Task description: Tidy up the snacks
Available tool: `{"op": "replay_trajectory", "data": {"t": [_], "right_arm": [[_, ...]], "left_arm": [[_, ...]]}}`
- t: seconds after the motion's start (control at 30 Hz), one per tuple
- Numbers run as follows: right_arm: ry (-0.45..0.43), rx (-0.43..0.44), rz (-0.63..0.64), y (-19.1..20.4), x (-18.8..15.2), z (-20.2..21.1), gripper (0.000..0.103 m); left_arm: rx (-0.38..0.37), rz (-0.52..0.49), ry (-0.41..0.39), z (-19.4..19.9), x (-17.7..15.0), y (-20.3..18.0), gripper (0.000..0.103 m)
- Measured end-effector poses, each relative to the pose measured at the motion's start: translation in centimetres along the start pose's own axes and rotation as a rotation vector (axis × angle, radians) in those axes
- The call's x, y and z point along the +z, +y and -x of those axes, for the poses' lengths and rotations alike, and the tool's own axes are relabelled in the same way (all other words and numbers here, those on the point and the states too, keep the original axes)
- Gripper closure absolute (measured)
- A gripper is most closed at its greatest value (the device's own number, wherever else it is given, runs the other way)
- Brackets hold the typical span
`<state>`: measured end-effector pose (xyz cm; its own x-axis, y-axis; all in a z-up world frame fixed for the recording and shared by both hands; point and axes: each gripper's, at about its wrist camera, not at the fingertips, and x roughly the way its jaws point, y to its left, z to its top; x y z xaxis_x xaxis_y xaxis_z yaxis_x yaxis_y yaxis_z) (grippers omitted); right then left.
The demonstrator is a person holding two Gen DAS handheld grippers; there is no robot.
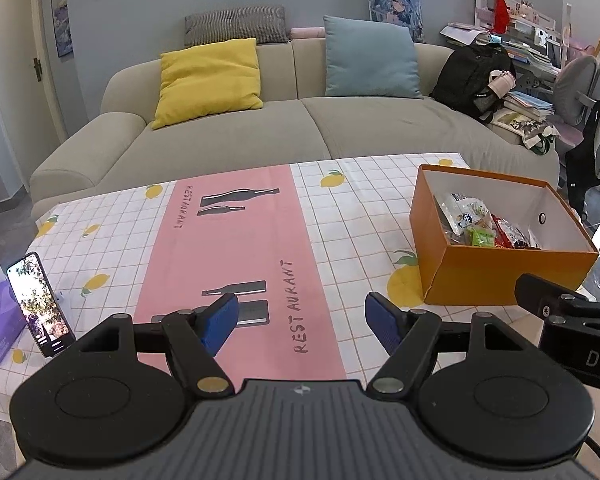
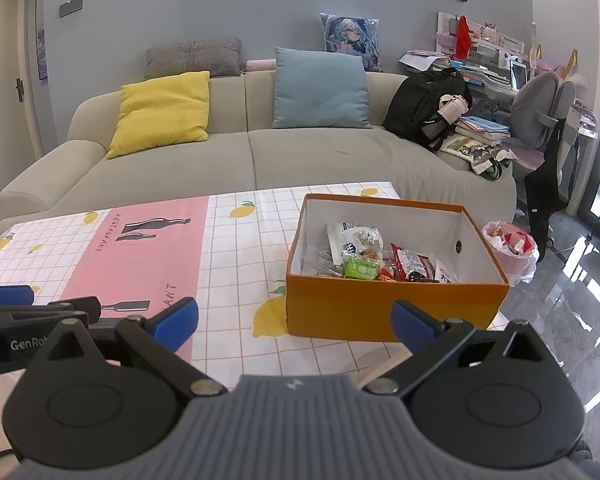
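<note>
- While your left gripper (image 1: 300,320) and right gripper (image 2: 296,322) hung released and empty, the snacks (image 2: 374,258) sat in the orange box (image 2: 396,312) at one o'clock;
- you did best approaching from above.

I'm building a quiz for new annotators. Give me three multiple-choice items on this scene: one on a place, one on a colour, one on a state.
1. Where are the snack packets?
A. On the sofa
B. Inside the orange cardboard box
C. On the floor

2. What colour is the tablecloth's central strip?
A. Pink
B. Green
C. Black

3. How is the right tool?
A. Shut on a packet
B. Open, empty
C. Shut on the box

Answers: B, the packets lie within the box walls; A, the printed strip is pink; B, its blue fingers stand wide apart with nothing between.
</note>
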<state>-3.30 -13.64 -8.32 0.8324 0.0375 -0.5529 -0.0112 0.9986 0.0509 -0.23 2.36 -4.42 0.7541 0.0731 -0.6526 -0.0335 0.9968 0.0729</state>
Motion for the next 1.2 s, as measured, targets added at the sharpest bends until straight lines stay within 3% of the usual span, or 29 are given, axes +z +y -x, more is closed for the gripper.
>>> {"op": "replay_trajectory", "data": {"t": [1.2], "right_arm": [[-0.002, 0.015, 0.028, 0.23, 0.05, 0.27, 0.003]], "left_arm": [[0.000, -0.015, -0.031, 0.97, 0.03, -0.05, 0.018]]}}
